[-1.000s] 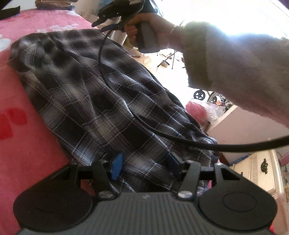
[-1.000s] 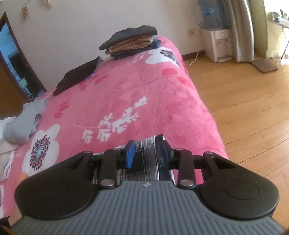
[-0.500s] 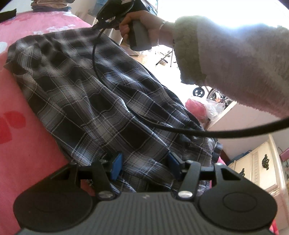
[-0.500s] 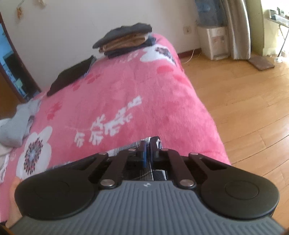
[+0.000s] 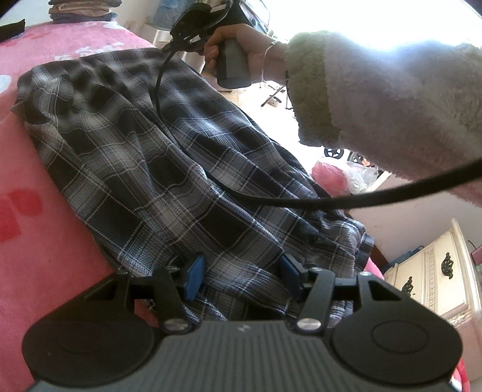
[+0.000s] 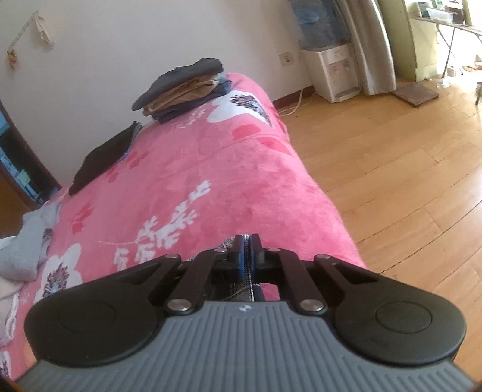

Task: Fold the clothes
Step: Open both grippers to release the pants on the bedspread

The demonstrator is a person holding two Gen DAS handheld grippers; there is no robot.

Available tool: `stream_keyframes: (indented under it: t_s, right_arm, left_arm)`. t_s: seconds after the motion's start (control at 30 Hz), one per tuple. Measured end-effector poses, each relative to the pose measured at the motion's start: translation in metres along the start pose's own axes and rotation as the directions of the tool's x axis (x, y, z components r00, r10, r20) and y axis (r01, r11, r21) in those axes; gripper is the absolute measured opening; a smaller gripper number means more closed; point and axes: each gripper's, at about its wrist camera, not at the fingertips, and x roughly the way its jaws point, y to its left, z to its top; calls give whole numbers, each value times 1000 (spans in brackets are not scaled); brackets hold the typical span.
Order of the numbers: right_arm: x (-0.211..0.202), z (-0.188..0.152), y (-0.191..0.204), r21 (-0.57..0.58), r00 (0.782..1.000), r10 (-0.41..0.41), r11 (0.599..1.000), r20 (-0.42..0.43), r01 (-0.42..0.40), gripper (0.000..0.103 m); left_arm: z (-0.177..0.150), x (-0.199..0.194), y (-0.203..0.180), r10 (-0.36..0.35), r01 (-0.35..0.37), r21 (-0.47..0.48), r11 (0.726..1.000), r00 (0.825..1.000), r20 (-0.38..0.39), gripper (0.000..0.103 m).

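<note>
A black, grey and white plaid shirt point(image 5: 168, 169) lies spread and rumpled on the pink floral blanket point(image 5: 36, 241). My left gripper point(image 5: 241, 276) stands open over the shirt's near edge, its blue pads point(image 5: 192, 274) apart with cloth lying loose between them. In the right wrist view my right gripper point(image 6: 247, 250) is shut on the shirt's far edge, a strip of plaid cloth point(image 6: 245, 289) pinched between its pads. A hand in a fluffy pale sleeve point(image 5: 376, 99) holds that gripper point(image 5: 195, 21) at the top of the left wrist view. Its black cable point(image 5: 301, 202) hangs across the shirt.
A stack of folded clothes point(image 6: 183, 87) and a dark garment point(image 6: 102, 159) lie at the bed's far end. Grey and pale clothes point(image 6: 27, 247) are heaped at the left. Wooden floor point(image 6: 391, 181) runs along the bed's right side. A cream dresser point(image 5: 436, 271) stands nearby.
My right gripper's jaws have come together on the plaid shirt's edge. The hand holding it has shifted slightly in the left wrist view. My left gripper has stayed where it was.
</note>
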Motion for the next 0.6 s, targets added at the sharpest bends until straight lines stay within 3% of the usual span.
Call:
stream_keyframes:
  t_s: [0.17, 0.27, 0.37, 0.43, 0.5, 0.6]
  right_arm:
    - [-9, 3, -8, 49, 999, 42, 998, -23, -41, 5]
    - [-36, 6, -23, 100, 991, 137, 986, 6, -137, 7]
    - [-62, 2, -37, 85, 981, 192, 978, -37, -189, 25]
    - [-75, -5, -44, 50, 973, 209, 978, -99, -204, 50]
    - [-80, -18, -48, 19, 966, 197, 980, -166, -197, 51]
    - [-78, -27, -49, 0, 971, 169, 985, -171, -172, 51]
  left_arm:
    - [-2, -4, -1, 7, -7, 9, 1000, 1000, 5, 56]
    - [-3, -7, 1, 6, -6, 3, 1000, 1000, 6, 56]
    - [-2, -7, 0, 3, -3, -2, 1000, 1000, 8, 56]
    - [-1, -9, 0, 0, 0, -7, 1000, 1000, 10, 56]
    - [0, -14, 2, -6, 7, -15, 1000, 1000, 14, 56]
    - [8, -33, 9, -1, 2, -17, 1000, 999, 38, 56]
